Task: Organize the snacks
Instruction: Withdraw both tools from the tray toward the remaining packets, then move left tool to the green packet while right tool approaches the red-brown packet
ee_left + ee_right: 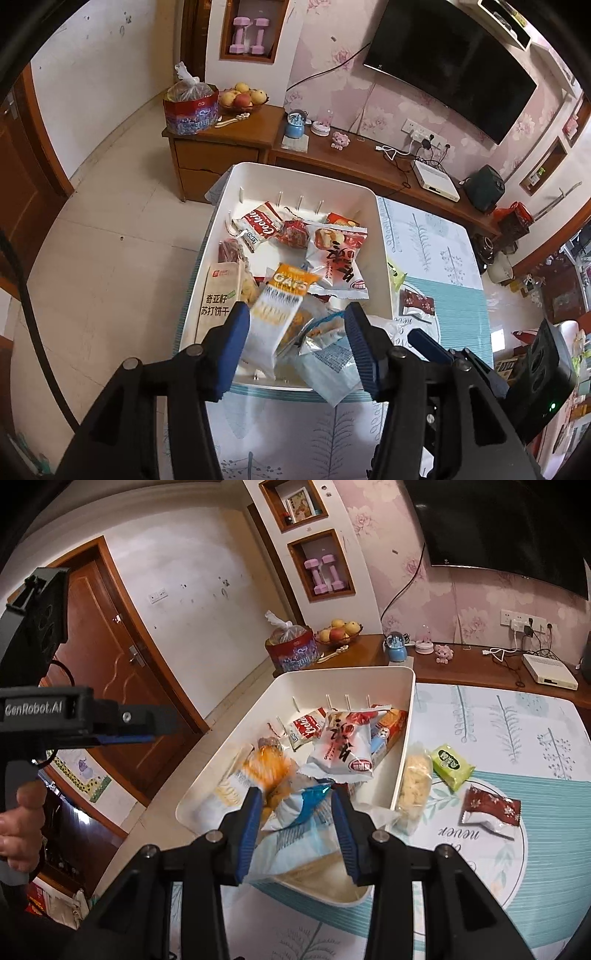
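While left gripper (297,341) jaws part, oat packet (275,317) between

Left tool (295,332) tilted down, jaws parted. Right tool (297,814) lower angle, jaws parted; hand (18,823) gripping the left handle.

Worktop (517,716) with pale leaf-print and teal striped cover fills lower right of right wrist view. On it: white bin (402,760) of snacks at centre, clear puffed-snack pack (415,788) touching bin's right wall, green packet (452,766) and red-white packet (493,810) further right.
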Motion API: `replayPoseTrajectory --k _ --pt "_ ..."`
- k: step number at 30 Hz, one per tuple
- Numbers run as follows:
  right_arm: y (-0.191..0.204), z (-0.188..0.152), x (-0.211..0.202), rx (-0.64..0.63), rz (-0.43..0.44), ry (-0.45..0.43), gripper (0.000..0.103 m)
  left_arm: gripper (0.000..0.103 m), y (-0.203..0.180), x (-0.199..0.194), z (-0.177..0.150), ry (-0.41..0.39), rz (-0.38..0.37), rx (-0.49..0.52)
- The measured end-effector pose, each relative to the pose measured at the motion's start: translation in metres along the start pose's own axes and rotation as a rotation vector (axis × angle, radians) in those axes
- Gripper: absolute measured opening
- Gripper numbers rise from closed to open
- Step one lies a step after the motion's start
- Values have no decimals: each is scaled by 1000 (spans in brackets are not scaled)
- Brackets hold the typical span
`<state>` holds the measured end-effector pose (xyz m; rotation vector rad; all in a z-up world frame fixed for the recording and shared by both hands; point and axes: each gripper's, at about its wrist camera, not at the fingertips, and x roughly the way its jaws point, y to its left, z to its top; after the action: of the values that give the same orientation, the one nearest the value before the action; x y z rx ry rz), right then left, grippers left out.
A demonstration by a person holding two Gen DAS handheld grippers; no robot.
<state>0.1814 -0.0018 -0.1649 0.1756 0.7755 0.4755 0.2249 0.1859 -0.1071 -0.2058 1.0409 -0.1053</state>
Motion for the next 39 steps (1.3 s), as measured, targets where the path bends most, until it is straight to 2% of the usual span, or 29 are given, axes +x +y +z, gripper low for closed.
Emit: replayPoseTrajectory --k 5,10,18,22,28,33,37,39 --pt "-6 -6 -6 8 -27 20 41 53 -9 -2 -1 6 8 23" --pt "-13 -13 -11 4 -76 72 44 53 -24 -4 -1 24 -37 82" --pt "-29 -32 -26 -12 -184 159 44 53 -57 -2 6 51 -71 235" --pt "-38 -36 -34 -50 -245 193 44 53 -72 1 9 76 -106 275" --pt "-52 -35 -44 -129 -318 214 44 53 -104 7 22 102 -116 373" --pt "-74 -29 -46 -160 -354 221 45 65 -133 20 35 140 -87 447" --pt "-98 -23 -44 -178 -372 208 54 76 -161 31 47 160 -44 544" --pt "-111 -20 -40 -176 -376 214 56 82 -171 36 54 172 -49 575"
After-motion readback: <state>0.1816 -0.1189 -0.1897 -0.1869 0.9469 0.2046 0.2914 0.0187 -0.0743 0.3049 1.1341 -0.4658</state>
